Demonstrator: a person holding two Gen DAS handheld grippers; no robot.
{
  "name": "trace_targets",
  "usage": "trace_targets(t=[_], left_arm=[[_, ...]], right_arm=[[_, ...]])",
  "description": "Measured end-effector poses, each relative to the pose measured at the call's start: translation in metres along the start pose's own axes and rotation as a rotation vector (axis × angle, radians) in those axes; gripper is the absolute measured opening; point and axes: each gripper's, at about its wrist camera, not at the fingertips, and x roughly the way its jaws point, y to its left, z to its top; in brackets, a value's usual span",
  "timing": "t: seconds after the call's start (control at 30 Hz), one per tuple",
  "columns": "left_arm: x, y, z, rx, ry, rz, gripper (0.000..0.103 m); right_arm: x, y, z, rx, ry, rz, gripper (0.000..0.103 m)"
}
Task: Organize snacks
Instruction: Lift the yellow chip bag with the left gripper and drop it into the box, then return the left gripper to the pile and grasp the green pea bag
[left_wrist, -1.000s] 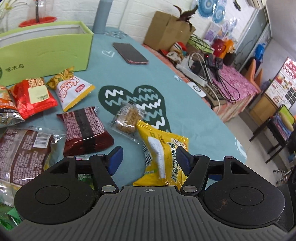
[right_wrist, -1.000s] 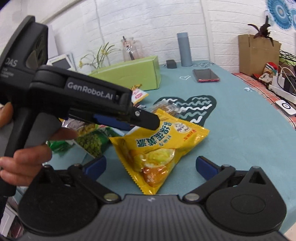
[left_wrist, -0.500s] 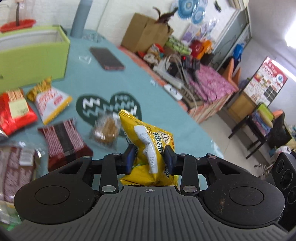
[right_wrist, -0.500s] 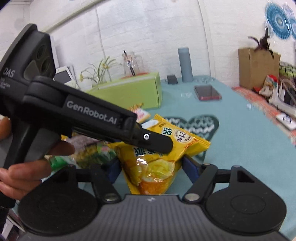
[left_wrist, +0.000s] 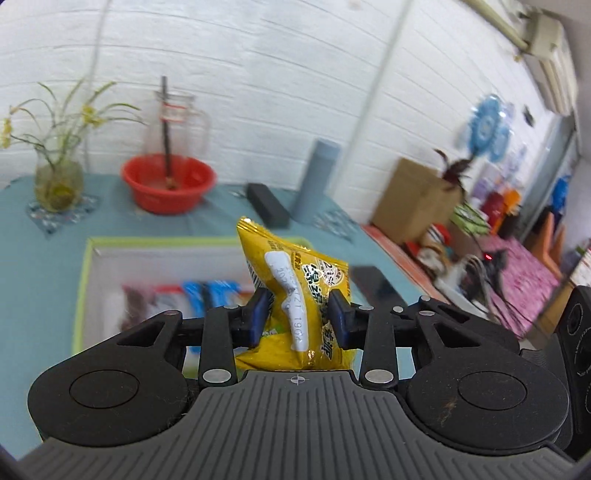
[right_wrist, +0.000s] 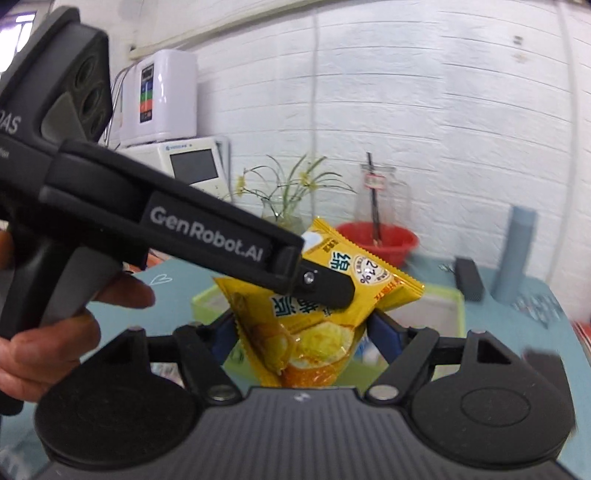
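A yellow snack bag (left_wrist: 295, 280) hangs in the air over the open light-green box (left_wrist: 83, 295). My left gripper (left_wrist: 299, 317) is shut on the bag, its blue pads pinching the middle. In the right wrist view the bag (right_wrist: 369, 273) also sits between the blue pads of my right gripper (right_wrist: 303, 332), which touch its two sides while the jaws are opening a little. The left gripper's finger (right_wrist: 325, 290) crosses the bag's front, held by a hand (right_wrist: 48, 354). The box (right_wrist: 456, 306) lies just behind and below the bag.
Several packets, some blue (left_wrist: 210, 295), lie inside the box. Behind it on the teal tablecloth stand a red basin (left_wrist: 168, 182), a vase with a plant (left_wrist: 59, 181), a grey cylinder (left_wrist: 317, 177) and a black case (left_wrist: 267, 210). A dark phone (left_wrist: 373, 284) lies to the right.
Both grippers closed on the yellow bag as it lay on the table, lifted it, and carried it up and over to the green box. The loose snacks have dropped out of view.
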Motion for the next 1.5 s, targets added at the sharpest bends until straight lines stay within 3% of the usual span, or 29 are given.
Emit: trace_targets(t=[0.13, 0.2, 0.27, 0.3, 0.4, 0.47, 0.6, 0.67, 0.7, 0.73, 0.83, 1.0, 1.13, 1.23, 1.33, 1.5], left_arm=[[0.039, 0.042, 0.014, -0.036, 0.025, 0.041, 0.016], [0.056, 0.057, 0.009, -0.047, 0.053, 0.058, 0.024], [0.063, 0.064, 0.003, -0.036, 0.048, 0.093, 0.04], [0.061, 0.064, 0.001, -0.027, 0.035, 0.125, 0.042], [0.036, 0.055, 0.001, -0.002, -0.03, 0.138, 0.048], [0.008, 0.042, 0.003, 0.001, -0.086, 0.111, 0.057], [-0.045, 0.006, 0.001, 0.014, -0.163, 0.048, 0.064], [-0.069, -0.014, -0.007, 0.028, -0.179, 0.014, 0.065], [-0.079, -0.025, -0.013, 0.037, -0.183, 0.005, 0.066], [-0.089, -0.033, -0.021, 0.047, -0.183, -0.003, 0.069], [-0.111, -0.053, -0.05, 0.057, -0.176, -0.016, 0.075], [-0.126, -0.063, -0.118, 0.037, -0.104, -0.003, 0.075], [-0.123, -0.044, -0.182, -0.062, 0.005, 0.028, 0.067], [-0.12, -0.042, -0.213, -0.085, 0.071, 0.016, 0.061], [-0.115, -0.057, -0.221, -0.05, 0.112, -0.045, 0.055], [-0.094, -0.089, -0.222, 0.028, 0.146, -0.103, 0.054]], right_arm=[[0.062, -0.005, 0.012, -0.036, 0.074, 0.02, 0.079], [0.081, -0.01, 0.007, -0.032, 0.114, 0.026, 0.078], [0.09, -0.017, 0.002, -0.02, 0.126, 0.004, 0.082], [0.087, -0.02, 0.003, -0.014, 0.114, -0.018, 0.084], [0.056, -0.032, 0.012, 0.0, 0.055, -0.075, 0.091], [0.018, -0.037, 0.019, 0.0, -0.012, -0.117, 0.093], [-0.046, -0.041, 0.03, 0.028, -0.103, -0.167, 0.093], [-0.078, -0.035, 0.025, 0.043, -0.111, -0.18, 0.093], [-0.092, -0.031, 0.02, 0.047, -0.104, -0.187, 0.101], [-0.104, -0.026, 0.013, 0.05, -0.099, -0.196, 0.103], [-0.138, -0.008, -0.015, 0.053, -0.083, -0.227, 0.103], [-0.171, 0.019, -0.082, 0.119, -0.019, -0.223, 0.103], [-0.18, 0.044, -0.149, 0.239, 0.059, -0.175, 0.103], [-0.175, 0.056, -0.187, 0.338, 0.144, -0.14, 0.103], [-0.18, 0.072, -0.199, 0.293, 0.166, -0.171, 0.102], [-0.183, 0.079, -0.195, 0.256, 0.159, -0.172, 0.102]])
